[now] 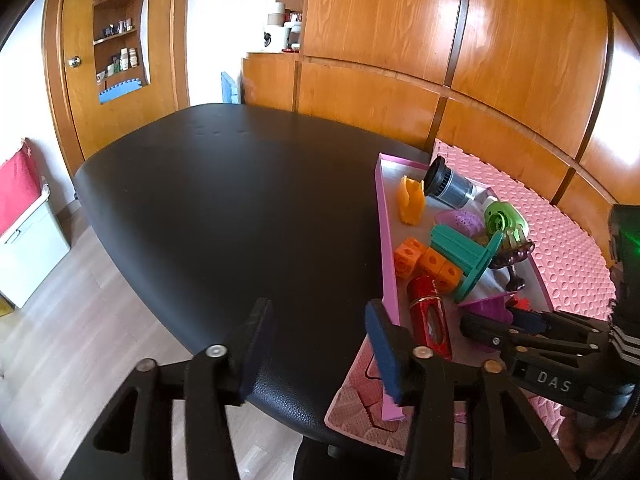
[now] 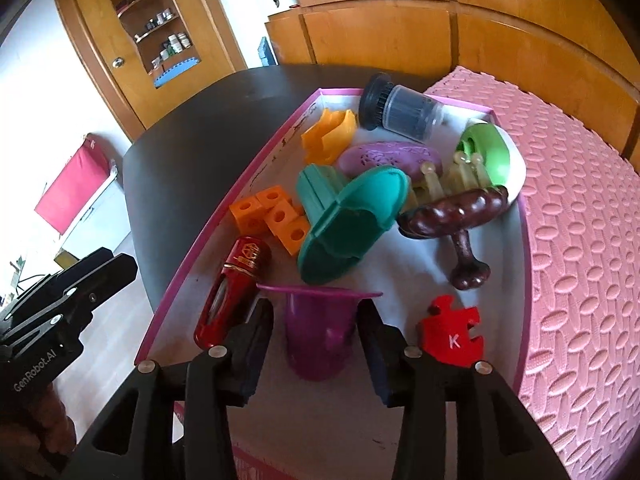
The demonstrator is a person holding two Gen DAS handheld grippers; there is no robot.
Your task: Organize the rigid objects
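1. Right now your right claw (image 2: 316, 344) straddles a purple cup (image 2: 320, 332) lying in the near end of the pink-walled tray (image 2: 188, 276). The pads stand just beside the cup on either side with a sliver of gap, so the claw is released, not clenched.
2. Just left of that claw lies a red lighter (image 2: 232, 292); just right of it, a red puzzle piece (image 2: 450, 334).
3. Beyond the claw sit orange cubes (image 2: 272, 218), a teal plastic piece (image 2: 348, 228), a dark brown massager (image 2: 460, 216), an orange clip (image 2: 330, 134), a purple soap-shaped piece (image 2: 390, 158), a green piece (image 2: 486, 154) and a black-capped jar (image 2: 400, 110).
4. Your left claw (image 1: 320, 344) hangs released and empty, its right pad near the tray's wall, above the black table (image 1: 224, 208).
5. Judging progress: everything visible already lies in the tray, and the table shows nothing left to collect, so the work looks nearly finished.
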